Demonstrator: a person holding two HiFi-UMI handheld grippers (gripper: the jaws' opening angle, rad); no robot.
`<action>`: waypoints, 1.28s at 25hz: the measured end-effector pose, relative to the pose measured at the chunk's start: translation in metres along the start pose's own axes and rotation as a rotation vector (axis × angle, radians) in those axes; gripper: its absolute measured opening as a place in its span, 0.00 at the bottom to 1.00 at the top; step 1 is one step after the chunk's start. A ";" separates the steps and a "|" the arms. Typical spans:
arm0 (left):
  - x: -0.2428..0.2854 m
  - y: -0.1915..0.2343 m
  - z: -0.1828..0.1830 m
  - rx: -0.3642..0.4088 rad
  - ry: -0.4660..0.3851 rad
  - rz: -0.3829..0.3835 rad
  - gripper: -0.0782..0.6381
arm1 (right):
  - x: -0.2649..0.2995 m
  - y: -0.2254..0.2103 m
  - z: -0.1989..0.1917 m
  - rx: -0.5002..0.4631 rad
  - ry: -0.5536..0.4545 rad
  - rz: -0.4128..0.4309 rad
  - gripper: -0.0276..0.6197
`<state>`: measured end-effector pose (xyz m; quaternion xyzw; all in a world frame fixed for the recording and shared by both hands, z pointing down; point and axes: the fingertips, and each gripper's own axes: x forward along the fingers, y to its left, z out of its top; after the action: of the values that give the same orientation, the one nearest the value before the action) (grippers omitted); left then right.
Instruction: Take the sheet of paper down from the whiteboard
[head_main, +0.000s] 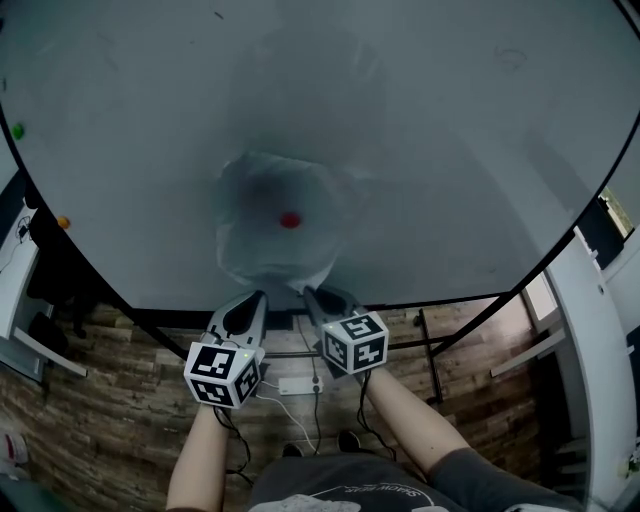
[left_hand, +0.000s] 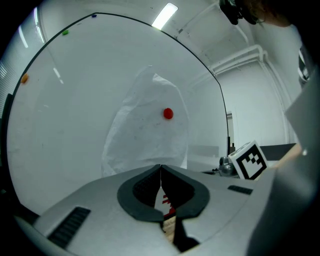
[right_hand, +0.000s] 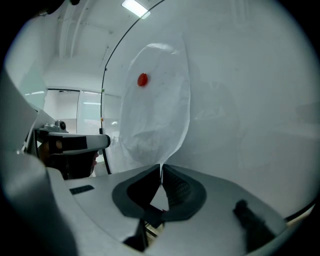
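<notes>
A thin white sheet of paper (head_main: 285, 235) hangs on the whiteboard (head_main: 450, 150), pinned by a red magnet (head_main: 290, 219). The sheet's lower part bulges away from the board. My right gripper (head_main: 308, 292) is at the sheet's bottom right corner. In the right gripper view the paper (right_hand: 157, 115) narrows down into the closed jaws of the right gripper (right_hand: 161, 167), which is shut on it. My left gripper (head_main: 258, 294) is shut just below the bottom left edge. In the left gripper view the paper (left_hand: 150, 135) ends behind the left gripper's (left_hand: 160, 166) tips, and a pinch does not show.
A green magnet (head_main: 18, 130) and an orange magnet (head_main: 63, 222) sit at the board's left edge. Below the board are its dark frame, a wooden floor and a white power strip (head_main: 297, 385) with cables. The right gripper's marker cube (left_hand: 250, 160) shows beside my left one.
</notes>
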<state>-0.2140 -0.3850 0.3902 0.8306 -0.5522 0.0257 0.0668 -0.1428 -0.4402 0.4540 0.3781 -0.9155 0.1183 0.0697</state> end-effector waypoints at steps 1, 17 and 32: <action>0.000 -0.002 0.004 -0.002 -0.011 -0.005 0.13 | -0.002 0.000 0.001 -0.004 -0.002 -0.002 0.09; 0.019 -0.037 0.098 0.330 -0.263 0.022 0.24 | -0.022 -0.002 0.013 -0.038 -0.022 0.002 0.09; 0.054 -0.032 0.118 0.451 -0.295 0.094 0.38 | -0.024 -0.012 0.018 -0.050 -0.023 -0.006 0.09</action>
<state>-0.1669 -0.4386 0.2772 0.7927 -0.5743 0.0298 -0.2024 -0.1178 -0.4371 0.4340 0.3801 -0.9178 0.0910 0.0691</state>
